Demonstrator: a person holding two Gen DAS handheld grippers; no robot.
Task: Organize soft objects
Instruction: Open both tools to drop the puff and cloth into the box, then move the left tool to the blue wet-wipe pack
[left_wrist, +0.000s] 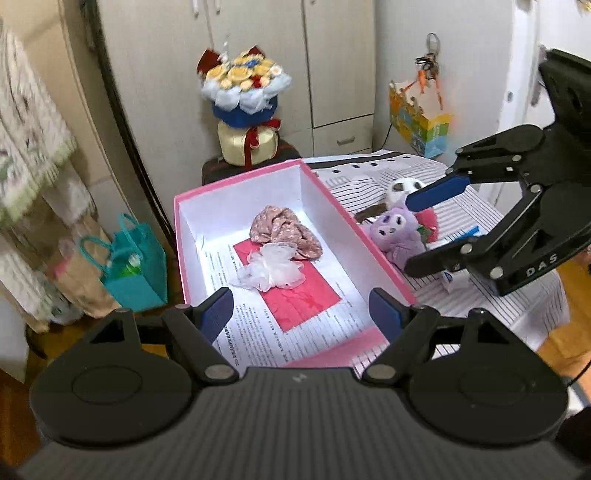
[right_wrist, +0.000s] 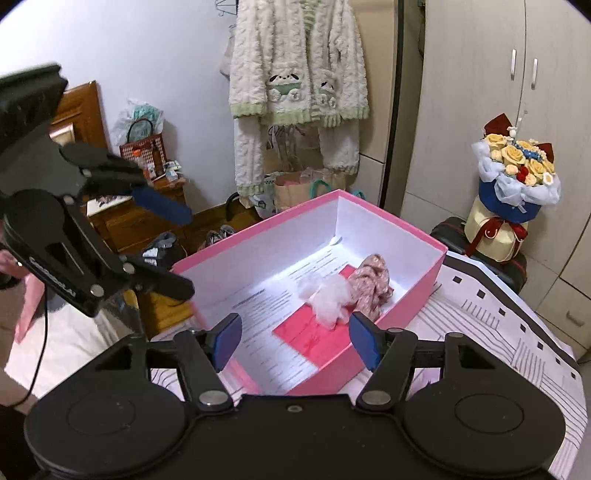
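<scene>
Soft goods are being sorted into an open pink cardboard box with white inner walls (left_wrist: 186, 243), which stands on a desk covered with a striped, printed sheet (right_wrist: 517, 332) so that both hands can reach it from the near side. Two items already lie together toward the box's far end: a crumpled floral pink fabric scrunchie (left_wrist: 284, 230) and, touching it on the nearer side, a frilly white gauze scrunchie (left_wrist: 271, 271), both resting on printed paper and a red sheet lining the box floor. Beside the box, against its right wall on the outside, a small purple plush toy with big dark eyes (left_wrist: 395, 234) waits with a white-and-black panda plush (left_wrist: 404, 184) behind it, apparently the next pieces to go in. The left tongs (left_wrist: 303, 314) hang over the box's near end with blue pads apart and nothing between them. The right tongs (right_wrist: 295, 339) are likewise spread and empty; in the left wrist view they hover just above the purple plush, which suggests that toy is the likely next pickup.
</scene>
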